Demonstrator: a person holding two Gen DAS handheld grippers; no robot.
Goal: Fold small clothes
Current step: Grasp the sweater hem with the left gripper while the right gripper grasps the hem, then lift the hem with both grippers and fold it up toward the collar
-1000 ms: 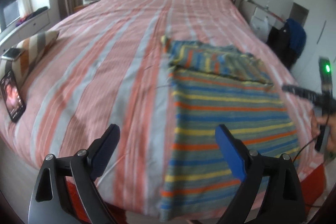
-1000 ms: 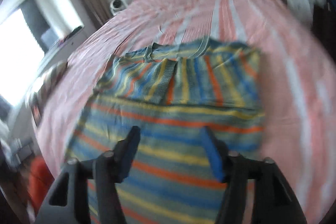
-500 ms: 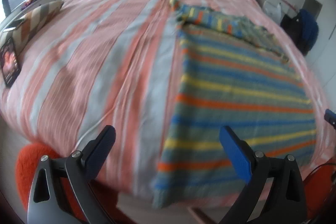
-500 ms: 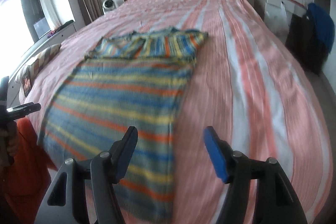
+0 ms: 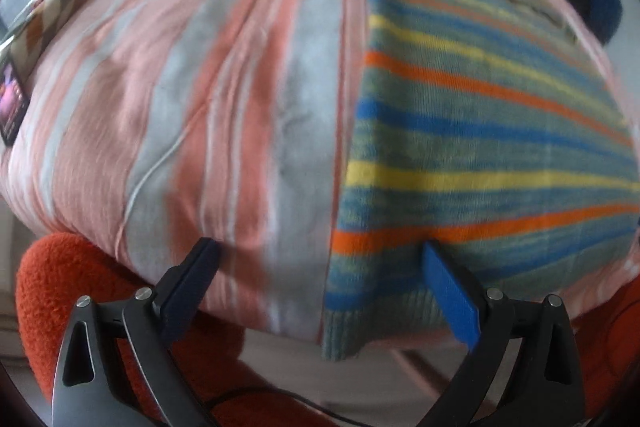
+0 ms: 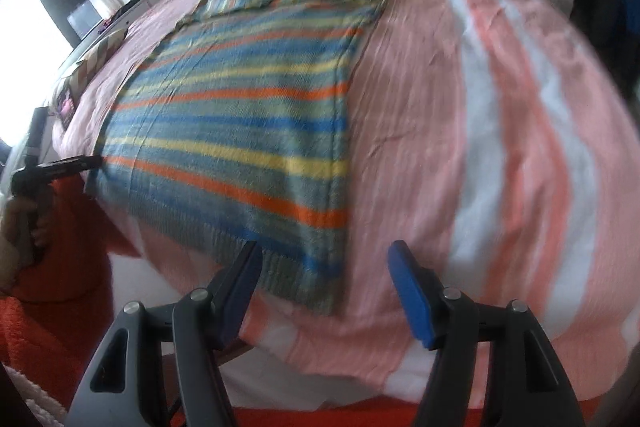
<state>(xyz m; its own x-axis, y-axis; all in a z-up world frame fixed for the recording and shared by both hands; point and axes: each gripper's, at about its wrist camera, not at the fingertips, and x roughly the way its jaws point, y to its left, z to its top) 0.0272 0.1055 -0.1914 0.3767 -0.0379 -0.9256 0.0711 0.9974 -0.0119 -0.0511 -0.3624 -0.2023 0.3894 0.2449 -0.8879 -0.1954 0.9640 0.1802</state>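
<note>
Up close, the left wrist view shows the left gripper [image 5: 320, 267] with jaws wide at the blurred hem of the striped sweater [image 5: 480, 115], which is cut off rightward on the bed [image 5: 180, 87]; the right wrist view shows the right gripper [image 6: 324, 275], jaws wide, over the sweater's near corner

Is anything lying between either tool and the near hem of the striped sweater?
Nothing visible. Both tools, left and right, are open at the sweater's near hem, one at each corner, with only bare bedspread around it.
</note>
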